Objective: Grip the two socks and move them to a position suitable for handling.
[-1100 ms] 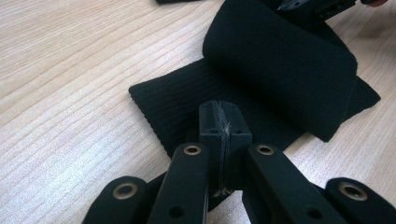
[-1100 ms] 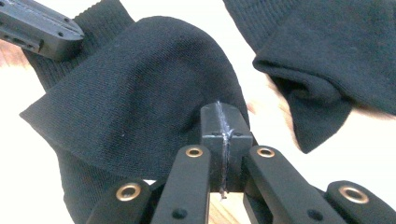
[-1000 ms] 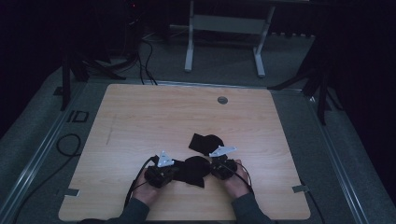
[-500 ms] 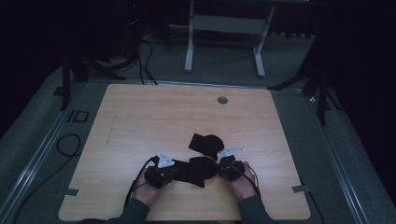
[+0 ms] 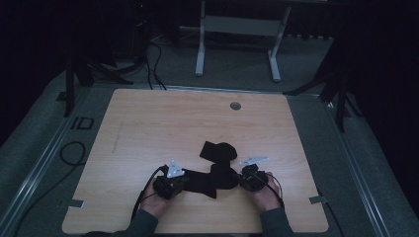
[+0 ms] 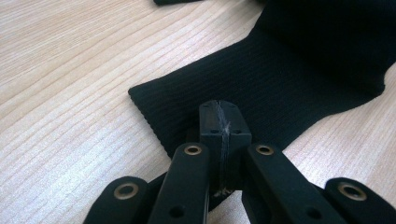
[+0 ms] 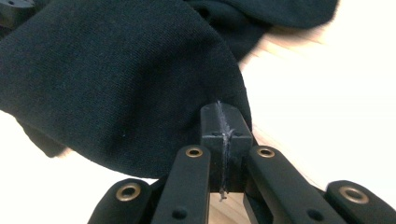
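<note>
A black sock point(image 5: 210, 178) lies stretched across the near part of the wooden table point(image 5: 148, 123), between both grippers. My left gripper point(image 5: 184, 179) is shut on its ribbed cuff point(image 6: 280, 84); the jaws point(image 6: 219, 116) meet with the fabric edge caught between them. My right gripper point(image 5: 241, 178) is shut on the smooth toe end point(image 7: 116, 84), with its jaws point(image 7: 219, 119) pressed together at the sock's rim. A second black sock point(image 5: 217, 150) lies folded just behind the first, and its edge point(image 7: 261, 18) sits beyond the held one.
A round cable hole point(image 5: 235, 105) sits near the table's far edge. Cables point(image 5: 69, 153) lie on the grey floor at left. A metal stand point(image 5: 237, 29) is behind the table. The person's hands and sleeves come in at the near edge.
My right gripper has moved to the right with the toe end, pulling the sock out longer. The left gripper has stayed in place.
</note>
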`<move>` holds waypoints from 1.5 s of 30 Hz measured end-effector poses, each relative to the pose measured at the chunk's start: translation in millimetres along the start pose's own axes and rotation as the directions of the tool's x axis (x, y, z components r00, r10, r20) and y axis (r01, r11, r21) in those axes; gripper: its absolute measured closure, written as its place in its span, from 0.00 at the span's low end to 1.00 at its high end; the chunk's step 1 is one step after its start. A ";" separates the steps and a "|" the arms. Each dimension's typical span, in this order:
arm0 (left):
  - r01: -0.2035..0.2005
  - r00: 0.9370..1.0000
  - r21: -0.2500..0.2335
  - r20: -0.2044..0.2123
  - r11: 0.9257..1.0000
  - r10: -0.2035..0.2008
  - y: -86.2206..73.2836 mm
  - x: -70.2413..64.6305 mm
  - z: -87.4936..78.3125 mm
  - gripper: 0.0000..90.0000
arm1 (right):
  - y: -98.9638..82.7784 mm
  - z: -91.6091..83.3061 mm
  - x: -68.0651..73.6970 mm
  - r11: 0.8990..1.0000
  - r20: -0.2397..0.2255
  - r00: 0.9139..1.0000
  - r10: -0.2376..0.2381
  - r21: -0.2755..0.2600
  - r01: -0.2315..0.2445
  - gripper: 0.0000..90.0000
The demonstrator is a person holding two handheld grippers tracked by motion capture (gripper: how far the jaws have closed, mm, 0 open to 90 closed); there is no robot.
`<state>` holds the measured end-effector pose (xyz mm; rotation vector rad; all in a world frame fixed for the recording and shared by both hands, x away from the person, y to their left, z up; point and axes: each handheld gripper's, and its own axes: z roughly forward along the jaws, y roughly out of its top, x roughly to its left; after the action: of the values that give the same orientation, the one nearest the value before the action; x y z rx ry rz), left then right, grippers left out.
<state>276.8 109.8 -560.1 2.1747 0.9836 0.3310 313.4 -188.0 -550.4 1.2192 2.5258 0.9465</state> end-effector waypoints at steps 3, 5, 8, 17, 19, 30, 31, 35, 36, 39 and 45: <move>-0.007 1.000 0.002 0.002 1.000 0.007 -0.1 0.4 -0.3 1.00 | -3.7 -4.1 -6.0 1.000 -0.001 1.000 0.015 0.003 -0.015 0.99; -0.008 1.000 0.002 0.004 1.000 0.008 -0.2 0.7 -0.5 1.00 | -6.4 -7.1 -10.1 1.000 -0.001 1.000 0.024 0.006 -0.024 0.99; -0.014 1.000 0.008 0.008 1.000 0.014 0.0 1.9 -1.2 1.00 | -9.9 -10.9 -15.1 0.999 0.003 0.999 0.039 0.010 -0.039 0.99; 0.005 1.000 0.031 -0.002 1.000 -0.005 -3.0 15.5 -8.5 1.00 | -11.8 -13.2 -17.2 0.998 -0.005 0.999 0.053 0.017 -0.053 0.99; 0.010 1.000 0.038 -0.011 0.999 -0.009 -3.9 19.6 -10.8 1.00 | -12.2 -13.7 -18.2 0.998 -0.006 0.999 0.052 0.018 -0.052 0.99; 0.017 0.999 0.056 -0.052 0.998 -0.014 -7.2 32.8 -18.2 1.00 | -14.6 -17.2 -18.5 0.998 -0.016 0.999 0.047 0.037 -0.046 0.99; 0.013 0.999 0.053 -0.054 0.998 -0.011 -7.1 32.6 -17.8 0.99 | -14.5 -17.2 -18.6 0.998 -0.017 0.999 0.047 0.039 -0.046 0.99; 0.007 0.999 0.049 -0.051 0.999 -0.005 -6.2 33.8 -16.6 0.98 | -14.0 -17.1 -19.0 0.998 -0.022 0.999 0.045 0.042 -0.044 0.99; 0.008 0.999 0.048 -0.051 0.999 -0.006 -6.0 33.9 -16.4 0.98 | -13.9 -17.1 -19.3 0.998 -0.024 0.999 0.046 0.043 -0.045 0.99; 0.007 0.999 0.047 -0.051 0.999 -0.005 -5.9 33.8 -16.1 0.98 | -13.8 -17.1 -20.0 0.998 -0.027 0.999 0.047 0.043 -0.046 0.99; 0.006 0.999 0.047 -0.053 0.999 -0.003 -5.8 33.6 -15.9 0.98 | -13.3 -17.1 -19.7 0.998 -0.024 0.999 0.042 0.047 -0.041 0.98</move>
<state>288.5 145.2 -554.7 2.2157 1.0347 0.3678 310.5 -216.9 -547.3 1.2862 2.5651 0.9230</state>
